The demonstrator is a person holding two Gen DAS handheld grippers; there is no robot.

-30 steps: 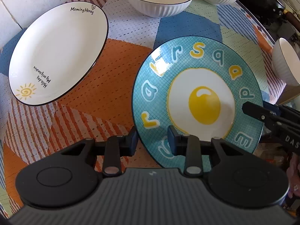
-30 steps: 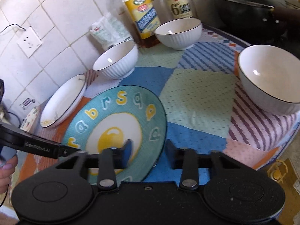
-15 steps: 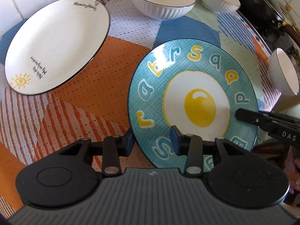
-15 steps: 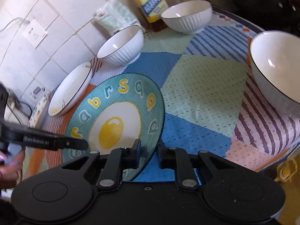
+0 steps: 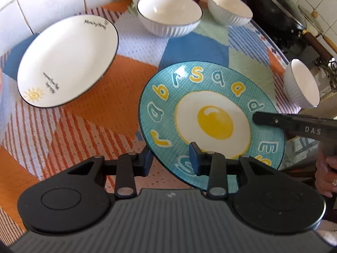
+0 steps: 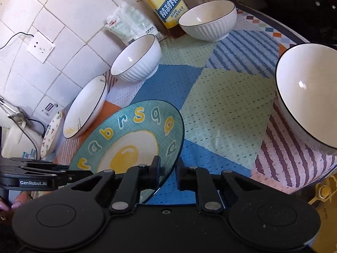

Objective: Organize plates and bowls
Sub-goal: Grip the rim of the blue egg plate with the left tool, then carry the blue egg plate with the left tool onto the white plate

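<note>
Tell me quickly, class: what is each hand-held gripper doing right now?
Left hand-held gripper: fingers astride the blue egg plate rim, gap visible; grip cannot be told.
Right hand-held gripper: shut on the same plate's opposite rim.
</note>
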